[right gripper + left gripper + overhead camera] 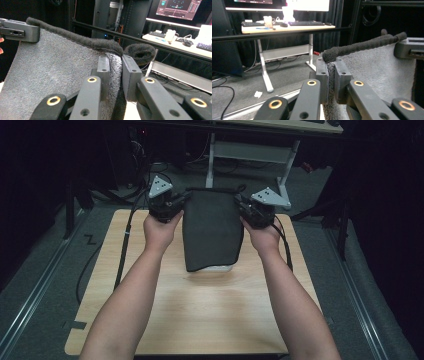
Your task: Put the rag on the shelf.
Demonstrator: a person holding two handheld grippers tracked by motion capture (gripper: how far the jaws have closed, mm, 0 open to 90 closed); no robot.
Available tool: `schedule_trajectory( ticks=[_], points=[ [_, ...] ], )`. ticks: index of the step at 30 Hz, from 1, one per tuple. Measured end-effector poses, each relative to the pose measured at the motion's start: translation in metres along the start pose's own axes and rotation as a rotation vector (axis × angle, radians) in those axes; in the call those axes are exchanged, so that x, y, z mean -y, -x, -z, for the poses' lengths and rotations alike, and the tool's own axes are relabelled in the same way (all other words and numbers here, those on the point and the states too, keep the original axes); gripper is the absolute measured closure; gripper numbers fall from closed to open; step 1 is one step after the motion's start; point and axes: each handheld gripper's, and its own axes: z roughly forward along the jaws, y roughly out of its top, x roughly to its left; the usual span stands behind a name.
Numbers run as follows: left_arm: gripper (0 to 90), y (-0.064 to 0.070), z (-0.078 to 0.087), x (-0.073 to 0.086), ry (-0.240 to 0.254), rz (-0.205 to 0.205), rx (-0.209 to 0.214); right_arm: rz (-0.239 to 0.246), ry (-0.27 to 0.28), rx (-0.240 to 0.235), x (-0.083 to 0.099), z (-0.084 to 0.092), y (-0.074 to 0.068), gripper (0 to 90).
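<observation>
Two grippers hold one dark grey towel (210, 232) up by its top corners above the far half of the wooden table (200, 320), and everything about the coming move turns on that shared hold. Starting at the left, the left gripper (172, 202) sits at the towel's upper left corner with its jaws nearly closed, pinching the thick rolled hem; its own view shows the cloth squeezed between the two pads (331, 82). From there the hem runs level across to the right gripper (247, 206), which clamps the opposite corner just as tightly, fabric bunched between its jaws (115, 80). The towel's long axis hangs downward from that stretched edge toward the person, its lower end resting on or just above the tabletop, where a pale strip shows beneath it. Neither hand is nearer: each is at its own corner, the cloth lying inward from both. Both forearms reach forward, nearly parallel, wrists level, grippers pointing toward each other across the hem.
</observation>
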Motion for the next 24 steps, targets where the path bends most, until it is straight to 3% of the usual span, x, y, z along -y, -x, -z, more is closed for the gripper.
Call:
schedule_trajectory(
  ticks=[6, 10, 13, 24],
  points=[
    [83.3, -0.012, -0.015, 0.012, -0.063, 0.045, 0.007, -0.002, -0.047, -0.002, 0.011, -0.016, 0.006, 78.4],
    [83.5, -0.014, -0.023, 0.022, -0.091, 0.052, 0.012, 0.012, -0.083, -0.002, 0.020, -0.023, 0.009, 78.3],
    [83.9, -0.013, -0.026, 0.028, -0.114, 0.043, 0.020, 0.019, -0.107, 0.002, 0.026, -0.026, 0.011, 78.1],
    [84.3, -0.014, -0.037, 0.058, -0.210, 0.084, 0.031, 0.024, -0.185, -0.011, 0.051, -0.029, 0.014, 78.1]
  ],
)
